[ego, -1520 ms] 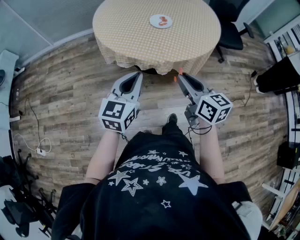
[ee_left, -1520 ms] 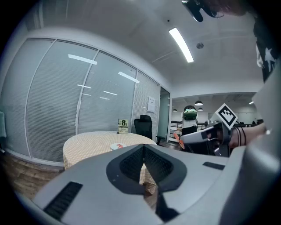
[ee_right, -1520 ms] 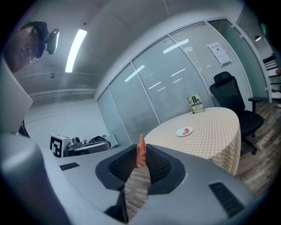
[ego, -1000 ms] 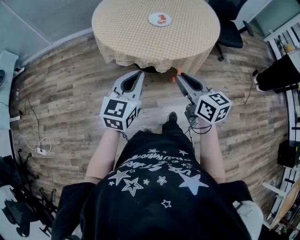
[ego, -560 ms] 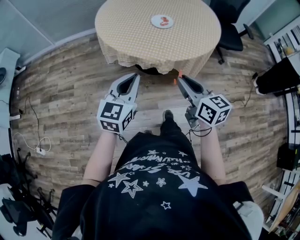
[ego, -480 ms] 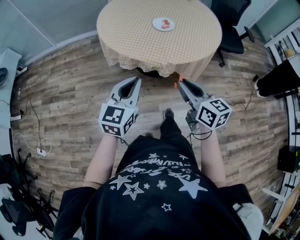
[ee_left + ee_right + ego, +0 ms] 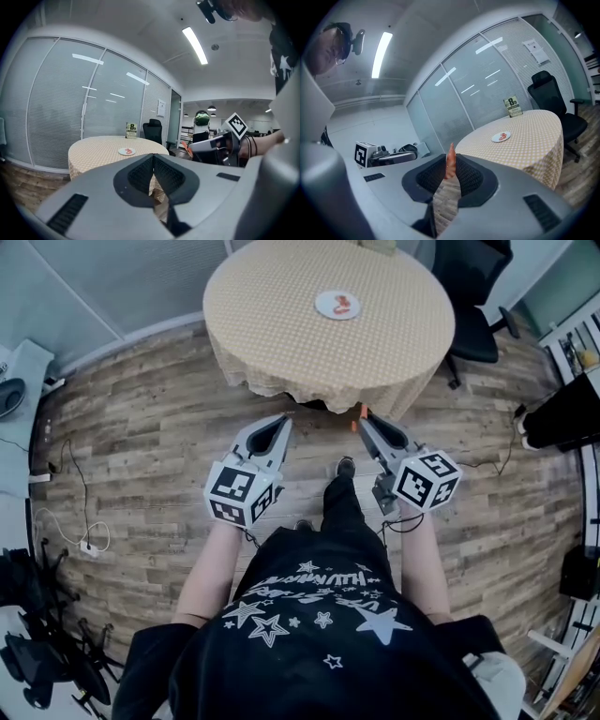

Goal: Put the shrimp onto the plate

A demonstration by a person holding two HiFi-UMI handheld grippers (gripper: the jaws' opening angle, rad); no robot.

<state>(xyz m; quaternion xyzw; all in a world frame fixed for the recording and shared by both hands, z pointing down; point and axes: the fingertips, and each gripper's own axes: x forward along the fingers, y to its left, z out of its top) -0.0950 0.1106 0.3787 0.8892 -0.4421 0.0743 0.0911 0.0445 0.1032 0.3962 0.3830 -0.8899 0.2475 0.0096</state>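
Note:
A small white plate (image 7: 337, 305) lies on the round table (image 7: 281, 296), with an orange shrimp (image 7: 346, 305) lying on it. The plate (image 7: 500, 137) also shows in the right gripper view and the plate (image 7: 126, 151) in the left gripper view. My right gripper (image 7: 361, 417) is shut on another orange shrimp (image 7: 450, 161), whose tip sticks up above the jaws; the shrimp (image 7: 360, 413) shows near the table's near edge. My left gripper (image 7: 282, 420) is shut with nothing in it, short of the table.
A patterned cloth hangs over the table edge (image 7: 309, 390). A black office chair (image 7: 473, 306) stands at the table's right. A card with print (image 7: 131, 130) stands at the table's far side. Glass walls with blinds run behind. Wooden floor (image 7: 141, 437) lies all around.
The view has shifted so the table and plate sit lower and further right. Both grippers hold much the same pose in front of the person, the shrimp still held.

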